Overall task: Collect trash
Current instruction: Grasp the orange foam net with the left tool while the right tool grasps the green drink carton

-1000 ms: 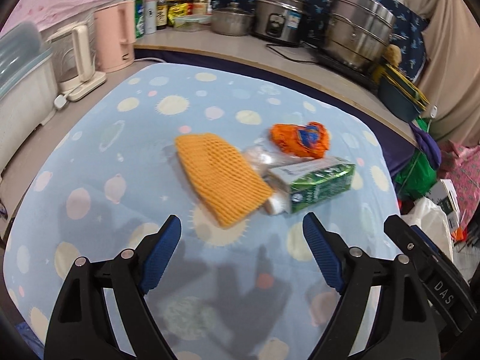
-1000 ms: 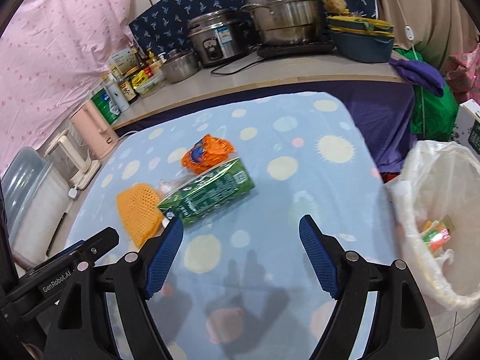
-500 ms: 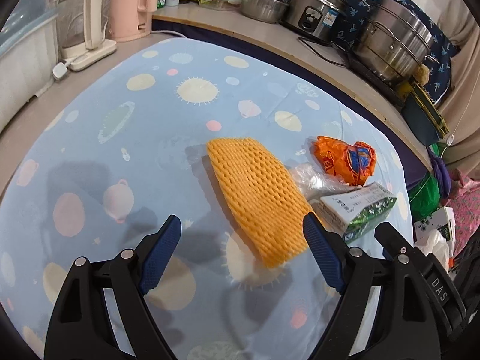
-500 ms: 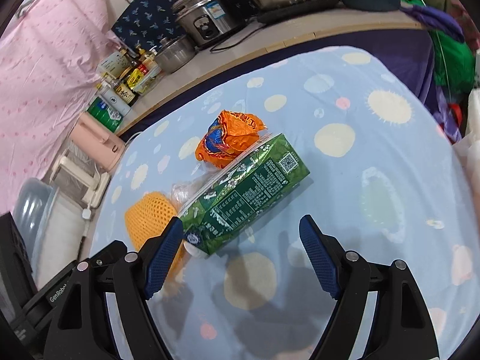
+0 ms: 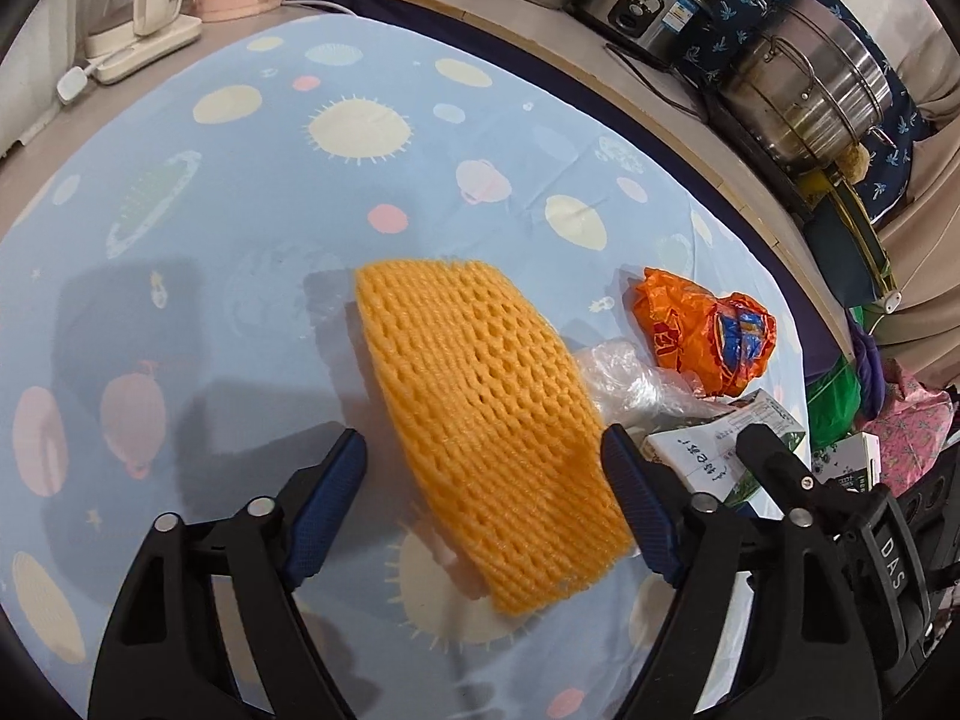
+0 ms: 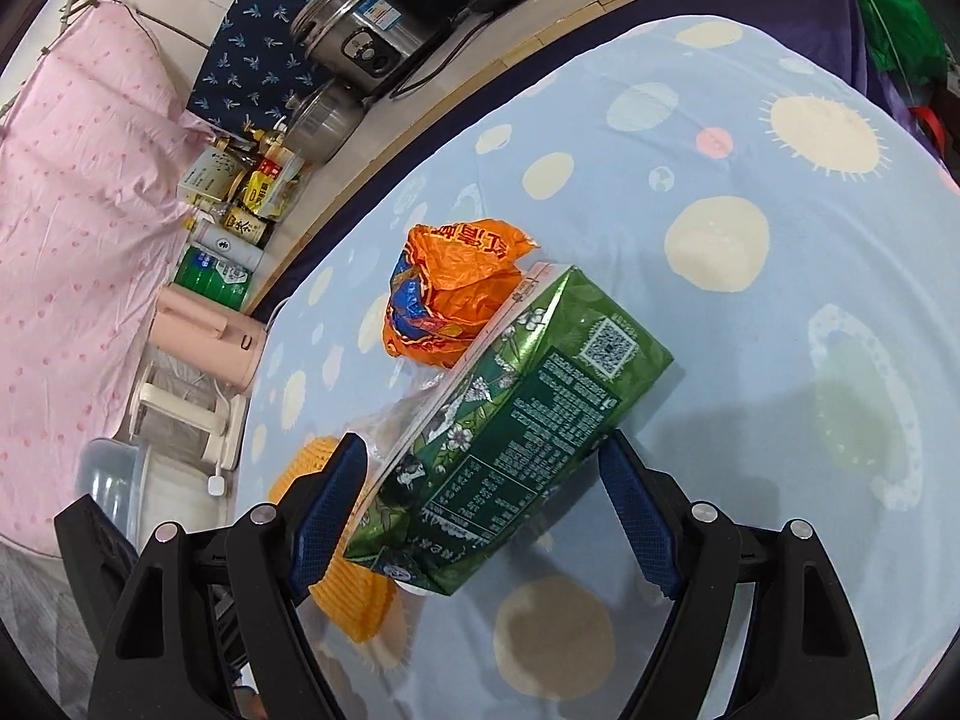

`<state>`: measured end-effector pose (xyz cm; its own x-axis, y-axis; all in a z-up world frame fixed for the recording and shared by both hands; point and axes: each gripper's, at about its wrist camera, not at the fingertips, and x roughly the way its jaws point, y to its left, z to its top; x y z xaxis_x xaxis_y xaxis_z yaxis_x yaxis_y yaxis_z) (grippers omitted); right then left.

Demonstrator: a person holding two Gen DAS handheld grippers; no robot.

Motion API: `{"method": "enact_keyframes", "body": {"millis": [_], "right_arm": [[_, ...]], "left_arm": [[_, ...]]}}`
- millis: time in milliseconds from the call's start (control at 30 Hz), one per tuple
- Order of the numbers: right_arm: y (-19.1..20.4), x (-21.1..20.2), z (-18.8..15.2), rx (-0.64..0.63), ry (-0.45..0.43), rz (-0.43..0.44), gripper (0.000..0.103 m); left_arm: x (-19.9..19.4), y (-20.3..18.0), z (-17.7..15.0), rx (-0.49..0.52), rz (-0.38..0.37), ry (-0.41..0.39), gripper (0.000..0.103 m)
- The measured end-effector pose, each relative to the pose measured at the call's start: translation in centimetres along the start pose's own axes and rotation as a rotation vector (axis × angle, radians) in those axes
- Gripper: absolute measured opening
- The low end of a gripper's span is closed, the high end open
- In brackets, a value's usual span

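An orange foam net sleeve (image 5: 492, 432) lies flat on the blue planet-print tablecloth (image 5: 270, 192). My left gripper (image 5: 483, 510) is open, its jaws either side of the sleeve's near end. A green drink carton (image 6: 510, 426) lies on its side; my right gripper (image 6: 483, 510) is open around its near end. A crumpled orange snack wrapper (image 6: 456, 294) lies just beyond the carton, also in the left wrist view (image 5: 702, 330). Clear crumpled plastic (image 5: 624, 378) lies between sleeve and carton (image 5: 720, 450).
A wooden counter along the back holds a rice cooker (image 6: 360, 30), steel pots (image 5: 804, 90), bottles and cans (image 6: 240, 204). A pink kettle (image 6: 210, 336) and a white appliance (image 5: 144, 18) stand at the left. Green and pink bags (image 5: 840, 402) lie past the table's right edge.
Both grippers have moved forward and down. The left now straddles the foam sleeve, the right straddles the carton. The bin seen earlier at the right is out of view.
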<state>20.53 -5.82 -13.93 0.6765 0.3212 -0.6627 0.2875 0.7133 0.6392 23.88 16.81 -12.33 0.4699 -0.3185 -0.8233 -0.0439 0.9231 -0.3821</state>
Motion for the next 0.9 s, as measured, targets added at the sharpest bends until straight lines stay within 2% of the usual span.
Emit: {"method": "enact_keyframes", "body": {"millis": [33,133,167,200,267,467,667,733,900], "right_arm": [[0.0,0.2,0.0,0.001,0.005,0.003,0.07],[-0.3,0.4,0.1,0.025,0.013,0.033,0.067],[-0.4,0.5,0.1,0.03,0.015,0.04,0.066],[-0.4,0.4,0.1,0.033,0.017,0.045,0.065],[-0.5,0.1,0.1,0.035,0.017,0.046,0.064],[0.1,-2.2,-0.3,-0.034,0.03,0.0,0.059],[2.7,-6.9,-2.6,-0.355,0.003,-0.261,0.053],[2.8,-8.2,-3.5,-0.427,-0.001,-0.324,0.051],[0.9,-11.0,-5.3,-0.445,0.05,-0.402,0.05]], "left_arm": [[0.2,-0.1,0.0,0.0,-0.005,0.006,0.067],[0.4,-0.3,0.0,0.009,-0.027,0.018,0.052],[0.5,-0.4,-0.1,0.012,-0.039,0.025,0.043],[0.6,-0.4,-0.1,0.014,-0.051,0.037,0.029],[0.7,-0.5,-0.3,0.015,-0.055,0.055,0.014],[-1.4,-1.3,-1.6,0.069,-0.031,0.028,0.01],[-4.7,-3.6,-4.2,0.225,0.018,0.0,0.01],[-5.7,-4.3,-5.3,0.267,0.02,0.006,0.01],[-7.7,-6.0,-8.0,0.348,0.033,0.007,0.009]]}}
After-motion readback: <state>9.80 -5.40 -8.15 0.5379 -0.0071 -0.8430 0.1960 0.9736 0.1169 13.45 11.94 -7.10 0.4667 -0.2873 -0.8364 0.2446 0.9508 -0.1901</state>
